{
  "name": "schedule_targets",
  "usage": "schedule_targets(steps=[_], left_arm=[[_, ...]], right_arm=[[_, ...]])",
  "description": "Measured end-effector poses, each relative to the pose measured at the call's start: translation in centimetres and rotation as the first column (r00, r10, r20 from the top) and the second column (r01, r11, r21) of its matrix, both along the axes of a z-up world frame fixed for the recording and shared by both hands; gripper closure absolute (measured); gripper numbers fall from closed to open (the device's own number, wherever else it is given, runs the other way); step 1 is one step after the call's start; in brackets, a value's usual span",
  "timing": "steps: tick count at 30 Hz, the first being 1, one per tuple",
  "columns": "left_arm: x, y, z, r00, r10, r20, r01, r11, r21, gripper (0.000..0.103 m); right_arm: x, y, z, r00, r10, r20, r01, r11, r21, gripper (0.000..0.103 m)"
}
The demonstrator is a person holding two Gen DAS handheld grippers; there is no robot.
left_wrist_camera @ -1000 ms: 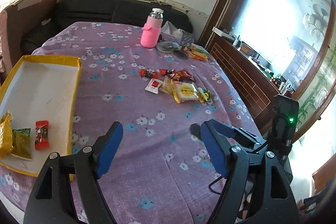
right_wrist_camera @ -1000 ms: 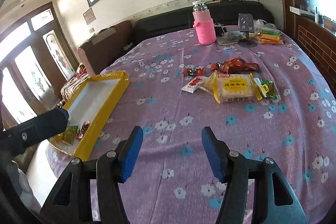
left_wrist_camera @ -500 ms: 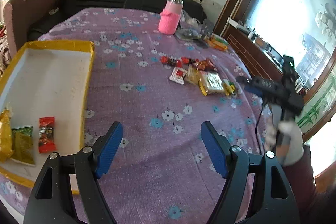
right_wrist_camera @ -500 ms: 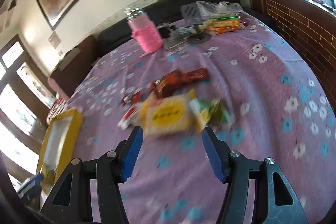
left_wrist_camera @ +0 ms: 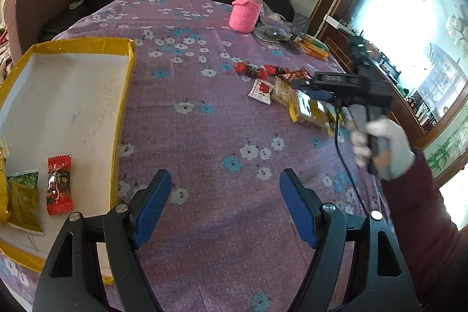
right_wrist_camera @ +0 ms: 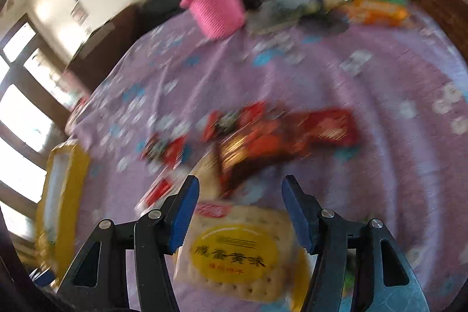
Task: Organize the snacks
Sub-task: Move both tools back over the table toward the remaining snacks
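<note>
The left tool [left_wrist_camera: 225, 203] hung over the near part of the surface [left_wrist_camera: 204, 136], which was covered with a purple flowered cloth, and its 2 blue pads were wide apart with nothing between them. At the left edge of the surface lay a shallow yellow-rimmed tray [left_wrist_camera: 125, 84]; in its near corner were a red candy packet [left_wrist_camera: 59, 184] and a green packet [left_wrist_camera: 25, 199], with a yellow packet beside them, partly cut off by the picture edge. The other snacks lay in a loose group toward the right edge: small red wrapped candies [left_wrist_camera: 257, 71], a white and red sachet [left_wrist_camera: 261, 91] and a yellow cracker packet [left_wrist_camera: 310, 110]. The right tool [right_wrist_camera: 239, 206] was low over this group, also wide, and the cracker packet [right_wrist_camera: 237, 250] lay directly under and between its fingers; I could not tell if they touched it, because this view was blurred. Just beyond the packet were a red-brown wrapper [right_wrist_camera: 280, 136] and the red candies. A pink-sleeved bottle [left_wrist_camera: 247, 10] stood upright near the far edge, with some orange packets [left_wrist_camera: 314, 47] to its right.
</note>
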State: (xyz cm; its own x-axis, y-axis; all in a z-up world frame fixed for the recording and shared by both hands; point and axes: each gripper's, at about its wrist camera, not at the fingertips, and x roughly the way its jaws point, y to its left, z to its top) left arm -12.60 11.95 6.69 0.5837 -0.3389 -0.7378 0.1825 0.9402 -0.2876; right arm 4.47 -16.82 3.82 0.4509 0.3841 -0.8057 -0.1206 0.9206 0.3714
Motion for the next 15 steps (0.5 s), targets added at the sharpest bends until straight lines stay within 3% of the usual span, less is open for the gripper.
schedule_targets(steps=[2, 4, 6, 8, 11, 15], left_arm=[[0.3, -0.1, -0.2, 1.000, 0.000, -0.007, 0.000, 1.000, -0.006, 0.027], [0.4, -0.3, -0.4, 1.000, -0.010, -0.013, 0.009, 1.000, -0.011, 0.027], [0.2, -0.7, -0.4, 1.000, -0.026, -0.014, 0.025, 1.000, -0.010, 0.027], [0.0, -0.8, -0.3, 0.999, -0.037, -0.012, 0.037, 0.999, -0.011, 0.027], [0.0, -1.0, -0.3, 0.999, -0.046, -0.016, 0.045, 0.999, -0.022, 0.027], [0.2, -1.6, -1.0, 0.998, -0.056, -0.041, 0.054, 0.998, -0.035, 0.027]], right_arm=[[-1.5, 1.4, 0.5, 0.996, 0.081, -0.034, -0.079, 0.994, 0.076, 0.041], [-3.6, 2.8, 0.8, 0.972, 0.224, -0.069, -0.199, 0.945, 0.260, 0.042], [-5.3, 3.0, 2.0, 0.962, 0.272, -0.031, -0.249, 0.917, 0.311, 0.043], [-6.5, 1.3, 3.8, 0.978, 0.204, 0.046, -0.209, 0.936, 0.282, 0.043], [-7.1, -3.7, 5.7, 0.991, -0.015, 0.134, -0.006, 0.988, 0.152, 0.041], [-7.3, -8.9, 4.7, 0.979, -0.179, 0.095, 0.168, 0.979, 0.119, 0.041]])
